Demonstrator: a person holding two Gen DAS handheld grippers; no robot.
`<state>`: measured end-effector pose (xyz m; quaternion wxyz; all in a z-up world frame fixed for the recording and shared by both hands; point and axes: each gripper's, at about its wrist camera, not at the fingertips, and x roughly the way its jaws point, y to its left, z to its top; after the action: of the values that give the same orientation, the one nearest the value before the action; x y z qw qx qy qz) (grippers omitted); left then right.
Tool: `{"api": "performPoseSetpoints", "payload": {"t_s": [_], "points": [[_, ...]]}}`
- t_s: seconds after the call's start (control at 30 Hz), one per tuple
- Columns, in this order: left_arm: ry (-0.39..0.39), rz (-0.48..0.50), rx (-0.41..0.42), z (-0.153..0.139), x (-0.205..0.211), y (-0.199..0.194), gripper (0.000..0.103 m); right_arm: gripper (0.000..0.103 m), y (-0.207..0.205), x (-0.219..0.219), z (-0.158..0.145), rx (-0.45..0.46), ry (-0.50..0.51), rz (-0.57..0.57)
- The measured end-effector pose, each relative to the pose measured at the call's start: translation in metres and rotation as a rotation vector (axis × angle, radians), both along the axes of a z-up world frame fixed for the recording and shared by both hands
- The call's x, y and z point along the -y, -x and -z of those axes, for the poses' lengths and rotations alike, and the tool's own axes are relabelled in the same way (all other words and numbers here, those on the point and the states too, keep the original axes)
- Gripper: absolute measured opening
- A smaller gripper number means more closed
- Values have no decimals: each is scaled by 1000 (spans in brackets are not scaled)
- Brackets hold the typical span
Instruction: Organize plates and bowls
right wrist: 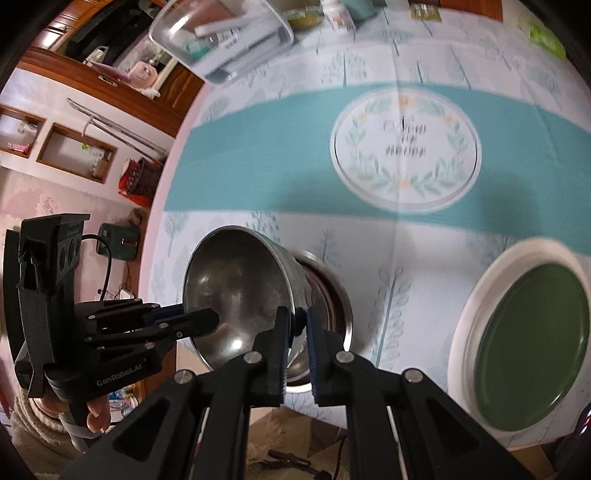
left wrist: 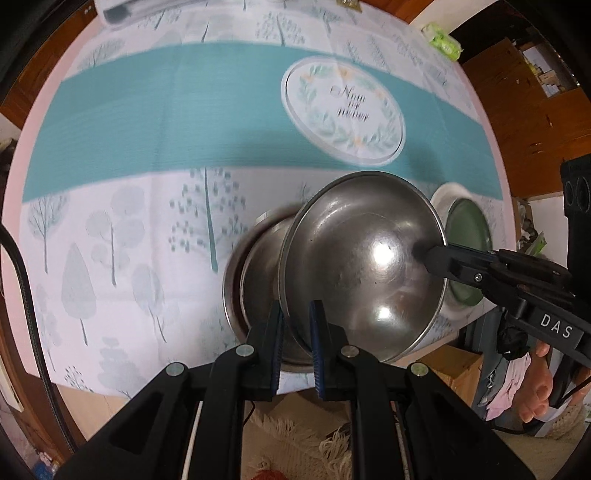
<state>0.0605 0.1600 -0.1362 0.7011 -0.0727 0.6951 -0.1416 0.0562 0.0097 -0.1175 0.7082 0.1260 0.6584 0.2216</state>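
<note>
A steel bowl (left wrist: 369, 258) hangs tilted, its hollow turned toward me, held by both grippers. My left gripper (left wrist: 298, 314) is shut on its near rim; in the right wrist view that gripper (right wrist: 207, 319) clamps the bowl's left rim. My right gripper (right wrist: 295, 321) is shut on the opposite rim of the steel bowl (right wrist: 236, 288), and its fingers (left wrist: 432, 254) reach in from the right. Just behind and under it a second steel bowl (left wrist: 255, 273) (right wrist: 328, 295) sits on the table. A green plate (right wrist: 532, 350) lies on a white plate (right wrist: 476, 295) to the right.
A tree-print tablecloth with a teal band (left wrist: 147, 122) covers the table; its front edge is close to both bowls. A clear plastic box (right wrist: 221, 37) and a green packet (right wrist: 543, 33) stand at the back. A person's hand (left wrist: 539, 391) holds the right gripper.
</note>
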Motion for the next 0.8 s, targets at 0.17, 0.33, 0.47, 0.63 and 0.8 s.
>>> {"api": "performPoseSetpoints", "payload": {"t_s": [0.17, 0.33, 0.47, 0.63, 0.8], "points": [[-12, 5, -21, 16, 3, 11, 11, 9, 5, -1, 18, -33, 15, -2], [-36, 16, -7, 20, 5, 13, 11, 9, 8, -3, 28, -52, 22, -7], [-43, 21, -5, 22, 5, 9, 11, 9, 6, -4, 31, -57, 23, -10], [-58, 34, -15, 28, 6, 9, 11, 9, 7, -6, 36, -64, 32, -20], [-70, 50, -24, 33, 7, 9, 11, 12, 8, -12, 38, -57, 54, -41]]}}
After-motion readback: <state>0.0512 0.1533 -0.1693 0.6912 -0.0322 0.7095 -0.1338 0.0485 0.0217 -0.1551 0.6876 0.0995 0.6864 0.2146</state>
